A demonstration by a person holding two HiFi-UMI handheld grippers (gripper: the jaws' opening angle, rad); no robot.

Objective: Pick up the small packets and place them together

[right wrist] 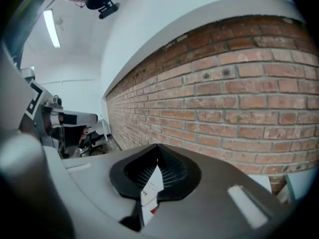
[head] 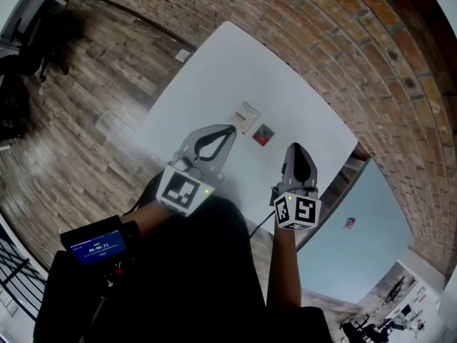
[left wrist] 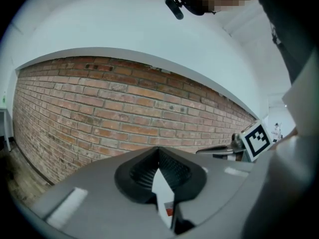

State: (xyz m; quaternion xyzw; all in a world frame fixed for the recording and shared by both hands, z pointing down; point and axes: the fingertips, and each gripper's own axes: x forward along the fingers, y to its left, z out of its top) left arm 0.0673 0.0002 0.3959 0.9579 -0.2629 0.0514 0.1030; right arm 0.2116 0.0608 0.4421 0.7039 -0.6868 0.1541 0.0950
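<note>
Small packets (head: 247,117) number two as far as we can see: a cream printed one and a red packet (head: 263,135) just beside it. Both lie flat near the middle of the white table (head: 207,70); whether their corners touch we cannot tell. We judge the gathering done, or all but done, since no other packet shows on the table and neither tool seems to carry one. The left gripper (head: 230,128) and the right gripper (head: 296,148) hang over the table's near side, each with its tips pressed together on nothing. The white and red slivers in the hollows behind the tips look to us like the table and packets below. The tabletop is plain and matt. Around it we see a red brick wall (head: 343,41), a grey wood-plank floor (head: 93,84), a pale blue surface (head: 357,227) at the right, and a white ceiling with a tube light (right wrist: 51,28).
</note>
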